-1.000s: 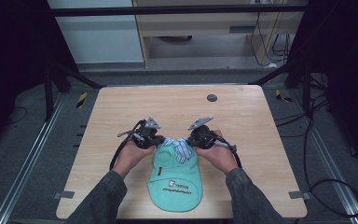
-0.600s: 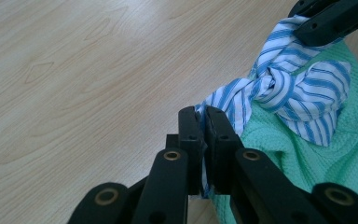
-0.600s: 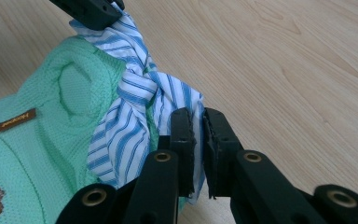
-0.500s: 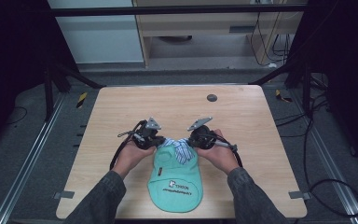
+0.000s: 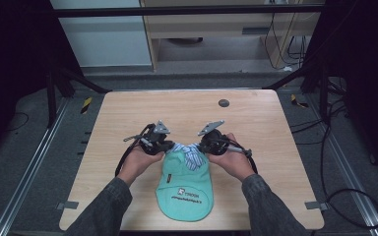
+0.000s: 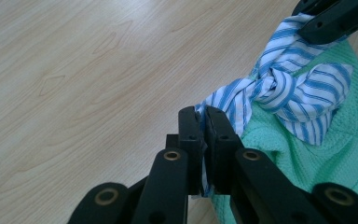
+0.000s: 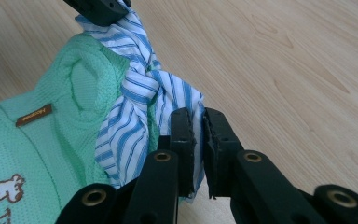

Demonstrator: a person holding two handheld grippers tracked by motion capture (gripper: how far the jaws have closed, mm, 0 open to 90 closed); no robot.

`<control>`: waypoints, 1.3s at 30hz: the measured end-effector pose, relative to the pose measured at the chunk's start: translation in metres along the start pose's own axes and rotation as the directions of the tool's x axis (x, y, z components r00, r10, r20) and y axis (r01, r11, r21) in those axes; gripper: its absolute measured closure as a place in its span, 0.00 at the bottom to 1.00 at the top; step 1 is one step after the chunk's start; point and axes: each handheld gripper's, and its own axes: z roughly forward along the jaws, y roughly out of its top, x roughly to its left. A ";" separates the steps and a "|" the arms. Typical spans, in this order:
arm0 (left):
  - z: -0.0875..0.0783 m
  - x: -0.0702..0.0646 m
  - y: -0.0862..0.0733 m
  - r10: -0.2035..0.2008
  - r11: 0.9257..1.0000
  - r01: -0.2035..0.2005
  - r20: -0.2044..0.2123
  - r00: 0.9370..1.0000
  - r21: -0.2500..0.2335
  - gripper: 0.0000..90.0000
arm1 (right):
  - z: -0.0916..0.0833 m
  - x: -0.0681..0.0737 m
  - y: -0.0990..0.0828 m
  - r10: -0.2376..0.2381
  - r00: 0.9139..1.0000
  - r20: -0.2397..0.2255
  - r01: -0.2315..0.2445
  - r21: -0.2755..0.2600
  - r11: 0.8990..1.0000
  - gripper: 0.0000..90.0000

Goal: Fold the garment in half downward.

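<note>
High view: small mint-green garment [image 5: 184, 189] lies flat on the near middle of the wooden table [image 5: 113, 123], printed logo up, the lettering too small to read. A blue-and-white striped collar [image 5: 189, 152] is knotted at its far end. Left gripper [image 5: 163, 145] pinches the knot's left tail; in the left gripper view the jaws are closed with striped cloth [image 6: 235, 105] squeezed between them. Right gripper [image 5: 203, 146] holds the other tail; in the right gripper view its jaws sit narrow, fabric [image 7: 186, 100] caught between them, a slim gap showing. A brown label [image 7: 33, 115] sits inside the neck, text illegible. Small dark disc [image 5: 223, 103] rests well apart, toward the far edge.
</note>
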 end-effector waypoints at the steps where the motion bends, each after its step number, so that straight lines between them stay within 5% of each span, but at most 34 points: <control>1: 0.000 0.000 0.001 0.003 1.000 -0.003 0.000 1.000 -0.001 0.96 | -0.001 0.000 0.001 -0.002 1.000 -0.001 0.002 -0.003 1.000 0.92; 39: -0.013 0.002 0.027 0.023 0.999 -0.023 -0.018 1.000 -0.028 0.96 | -0.022 -0.013 0.016 -0.063 0.998 0.012 0.063 -0.013 0.998 0.92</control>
